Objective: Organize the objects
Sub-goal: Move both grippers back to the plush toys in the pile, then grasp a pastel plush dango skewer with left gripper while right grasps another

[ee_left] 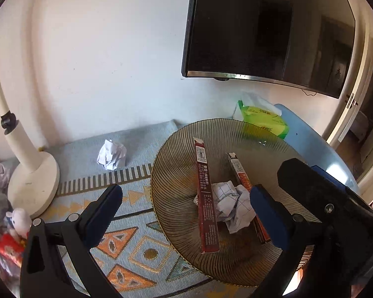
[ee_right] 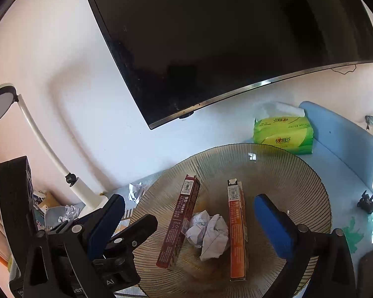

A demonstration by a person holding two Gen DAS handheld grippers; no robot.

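At the far left of my left wrist view a small plush toy (ee_left: 19, 219) sits by the round base of a white desk lamp (ee_left: 33, 181), whose curved neck rises along the wall. Both stand on a patterned blue cloth (ee_left: 136, 245) that covers this part of the surface. Further right on the cloth, near the wall and well apart from the rest, lies a loose crumpled paper ball (ee_left: 112, 154).

My left gripper (ee_left: 186, 213) is wide open with nothing between its blue pads; its left finger hangs over the cloth and its right finger over the bowl.

Next comes a ribbed glass bowl (ee_left: 176, 154). In it lie a dark red box (ee_left: 207, 201), a second crumpled paper (ee_left: 232, 204) with a grid print beside it, and an orange box (ee_right: 237, 231) on the paper's other side. The paper is wedged between the two boxes.

My right gripper (ee_right: 190, 219) is spread wide as well and empty, hovering over the bowl with the boxes and paper lying between its fingers. The black frame of the left gripper crowds in just beside its left finger.

Behind the bowl, toward the right, a green tissue pack (ee_right: 283, 134) rests on a blue surface (ee_right: 343, 154). A dark television (ee_right: 223, 37) hangs on the wall above. At the far right a small dark object (ee_right: 367, 201) sits on the blue surface; I cannot tell what it is.
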